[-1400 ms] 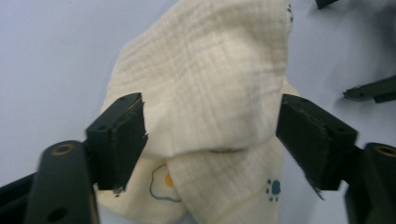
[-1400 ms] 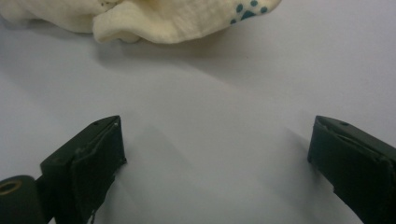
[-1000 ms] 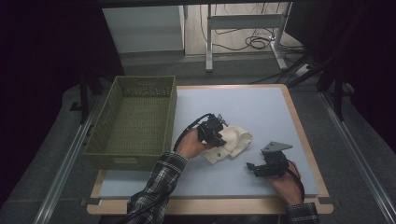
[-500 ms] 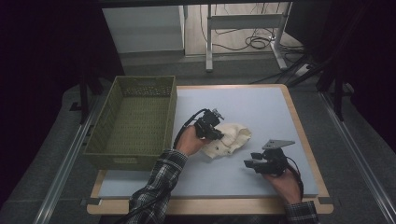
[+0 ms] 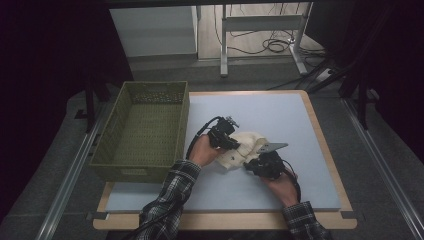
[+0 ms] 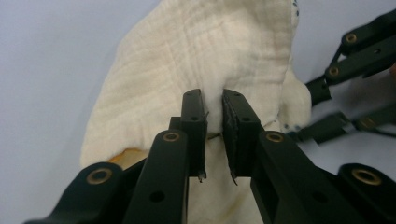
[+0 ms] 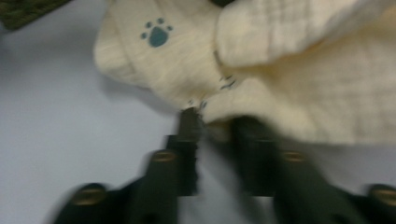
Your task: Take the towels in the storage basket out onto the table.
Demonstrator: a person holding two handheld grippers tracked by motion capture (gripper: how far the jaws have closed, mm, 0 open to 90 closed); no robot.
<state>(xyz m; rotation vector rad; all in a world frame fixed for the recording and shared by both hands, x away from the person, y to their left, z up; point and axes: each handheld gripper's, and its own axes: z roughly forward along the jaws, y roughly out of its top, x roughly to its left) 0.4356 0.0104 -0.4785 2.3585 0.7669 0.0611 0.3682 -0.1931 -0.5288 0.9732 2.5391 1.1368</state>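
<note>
Both claws now bite the cream cloth at the centre of the high view, right of the green basket. Right gripper has slid in from the lower right since a second ago and its jaws have just been closing, pinching the cloth's lower edge. Left gripper stays pressed on a fold. With two holds, lifting or spreading looks next.
</note>
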